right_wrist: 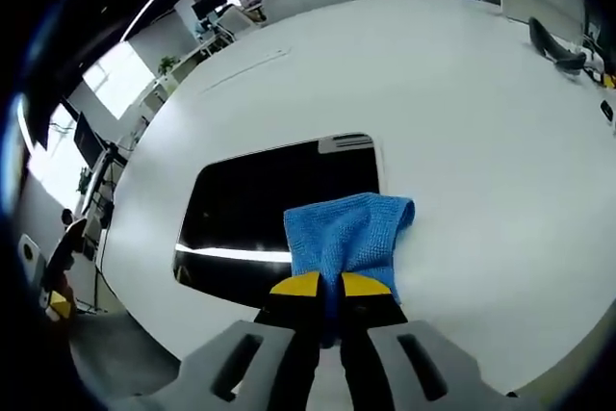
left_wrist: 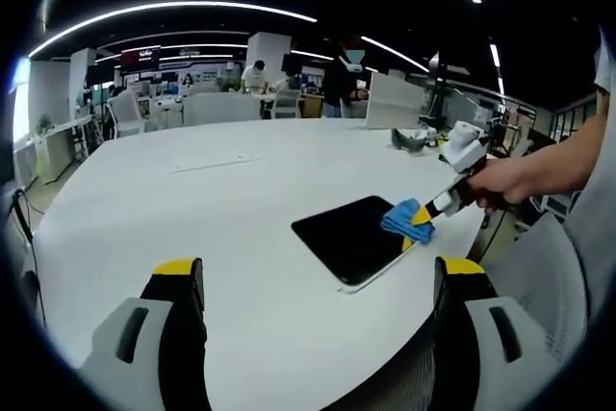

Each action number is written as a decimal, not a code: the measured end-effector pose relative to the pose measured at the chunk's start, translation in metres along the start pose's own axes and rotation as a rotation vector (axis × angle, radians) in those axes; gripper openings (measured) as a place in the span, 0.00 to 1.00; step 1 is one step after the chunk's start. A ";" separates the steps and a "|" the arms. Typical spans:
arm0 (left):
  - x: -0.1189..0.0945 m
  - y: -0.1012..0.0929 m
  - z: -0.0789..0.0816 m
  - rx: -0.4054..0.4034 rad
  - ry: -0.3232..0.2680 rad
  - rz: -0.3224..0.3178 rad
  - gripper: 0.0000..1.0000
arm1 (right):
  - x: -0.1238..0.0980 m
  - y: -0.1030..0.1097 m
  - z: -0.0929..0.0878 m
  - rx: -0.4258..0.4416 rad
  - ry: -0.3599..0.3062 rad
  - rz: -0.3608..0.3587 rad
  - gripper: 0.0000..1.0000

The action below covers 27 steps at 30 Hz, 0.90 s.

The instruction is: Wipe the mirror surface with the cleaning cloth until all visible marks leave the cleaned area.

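Observation:
A dark rectangular mirror (left_wrist: 351, 237) lies flat on the white table (left_wrist: 212, 199), near its right front edge. My right gripper (right_wrist: 330, 287) is shut on a blue cleaning cloth (right_wrist: 348, 228), which rests over the mirror's (right_wrist: 269, 204) near right corner. In the left gripper view the same right gripper (left_wrist: 422, 221) comes in from the right, held by a person's hand (left_wrist: 505, 183), with the blue cloth (left_wrist: 404, 219) on the mirror's right edge. My left gripper (left_wrist: 318, 281) hangs open above the table, well short of the mirror, with nothing between its jaws.
A dark object (left_wrist: 414, 139) lies on the table beyond the mirror, also seen far right in the right gripper view (right_wrist: 556, 47). Chairs (left_wrist: 130, 113) and desks stand past the table's far edge. The table (right_wrist: 462, 93) is wide and bare around the mirror.

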<state>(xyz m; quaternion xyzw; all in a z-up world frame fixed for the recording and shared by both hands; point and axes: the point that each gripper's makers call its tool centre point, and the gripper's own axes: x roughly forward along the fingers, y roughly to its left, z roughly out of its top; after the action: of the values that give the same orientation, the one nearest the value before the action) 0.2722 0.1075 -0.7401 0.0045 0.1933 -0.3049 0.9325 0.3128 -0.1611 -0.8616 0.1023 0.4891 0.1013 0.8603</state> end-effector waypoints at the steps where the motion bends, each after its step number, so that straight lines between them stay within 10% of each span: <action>1: 0.000 0.000 0.000 -0.001 0.000 -0.001 0.99 | 0.000 0.001 0.000 0.000 0.002 0.002 0.01; 14: -0.005 0.007 0.013 0.099 -0.069 0.049 0.99 | 0.006 0.022 -0.001 0.051 0.029 0.043 0.00; 27: 0.002 0.003 -0.001 0.047 0.012 0.019 0.99 | 0.013 0.048 -0.004 0.026 0.041 0.063 0.00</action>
<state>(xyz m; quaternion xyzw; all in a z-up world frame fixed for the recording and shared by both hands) 0.2748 0.1088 -0.7419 0.0300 0.1914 -0.3005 0.9339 0.3122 -0.1112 -0.8611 0.1266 0.5044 0.1243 0.8450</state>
